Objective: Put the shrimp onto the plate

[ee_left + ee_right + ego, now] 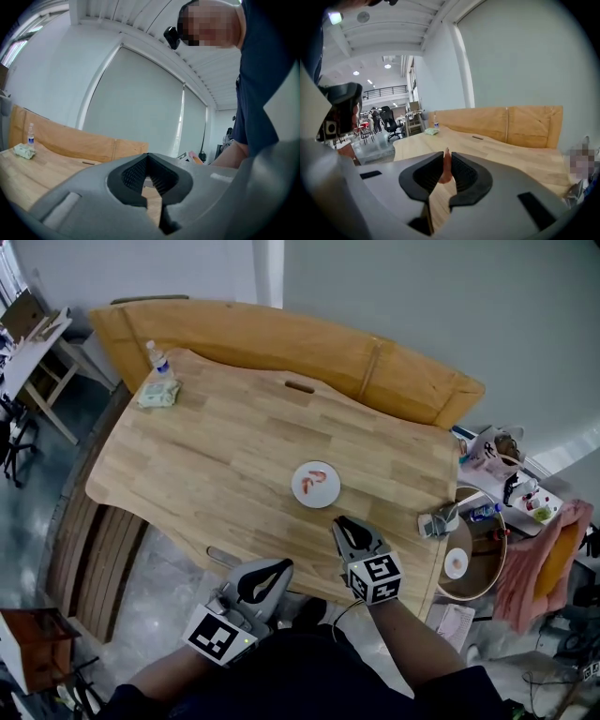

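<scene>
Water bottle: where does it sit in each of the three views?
Head view: bottle at the far left corner of the table.
Left gripper view: bottle near the left edge.
Right gripper view: bottle left of centre.
Shared landmark: the green packet beside it.

I record a light wood table (216, 456). A plywood board (281, 343) stands along its far edge, against a plain grey wall (422, 296). The floor (159, 606) is grey and glossy. Slatted timber (94, 549) lies under the table's left edge. Beyond, on my left: white desk (33, 343), office chair (389, 123), ceiling lamps (356, 73) lit.
</scene>
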`<state>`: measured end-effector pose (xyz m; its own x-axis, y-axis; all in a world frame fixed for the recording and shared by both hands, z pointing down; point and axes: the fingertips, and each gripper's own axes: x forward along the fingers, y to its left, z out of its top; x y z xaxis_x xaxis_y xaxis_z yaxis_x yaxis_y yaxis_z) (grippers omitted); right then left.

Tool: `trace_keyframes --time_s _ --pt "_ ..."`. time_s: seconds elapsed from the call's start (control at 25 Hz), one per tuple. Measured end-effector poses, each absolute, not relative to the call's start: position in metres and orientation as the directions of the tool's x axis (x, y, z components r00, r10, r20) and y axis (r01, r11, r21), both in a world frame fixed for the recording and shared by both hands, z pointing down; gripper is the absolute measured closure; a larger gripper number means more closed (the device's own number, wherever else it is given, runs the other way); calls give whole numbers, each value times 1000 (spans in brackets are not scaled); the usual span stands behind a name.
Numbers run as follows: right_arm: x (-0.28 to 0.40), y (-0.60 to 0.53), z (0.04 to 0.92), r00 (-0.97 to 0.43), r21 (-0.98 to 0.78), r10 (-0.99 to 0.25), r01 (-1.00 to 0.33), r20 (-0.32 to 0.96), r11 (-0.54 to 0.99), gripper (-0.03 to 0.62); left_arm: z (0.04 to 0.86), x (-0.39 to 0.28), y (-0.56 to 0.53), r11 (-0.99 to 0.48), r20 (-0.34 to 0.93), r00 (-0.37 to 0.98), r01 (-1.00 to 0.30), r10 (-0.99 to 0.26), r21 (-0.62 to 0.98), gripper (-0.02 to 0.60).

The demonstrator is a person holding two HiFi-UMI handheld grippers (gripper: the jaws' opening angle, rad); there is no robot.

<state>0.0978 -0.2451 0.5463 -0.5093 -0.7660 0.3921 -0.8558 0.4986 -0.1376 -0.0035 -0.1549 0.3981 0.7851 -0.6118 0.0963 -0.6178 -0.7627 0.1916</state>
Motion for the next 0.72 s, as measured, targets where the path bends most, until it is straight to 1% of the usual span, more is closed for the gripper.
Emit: trace_keyframes --time_s 0.08,0.36,0.72 --pt "101 -254 564 -500 -130 -756 -859 424 495 534 395 -3 -158 -760 85 781 -622 -618 186 578" --pt "97 -294 632 -476 -138 -694 -864 540 485 534 401 -10 -166 -733 120 758 -651 -641 197 578" --pt "85 -354 707 -425 -77 -616 -857 663 509 534 417 -24 -170 -698 157 726 -687 -669 203 578"
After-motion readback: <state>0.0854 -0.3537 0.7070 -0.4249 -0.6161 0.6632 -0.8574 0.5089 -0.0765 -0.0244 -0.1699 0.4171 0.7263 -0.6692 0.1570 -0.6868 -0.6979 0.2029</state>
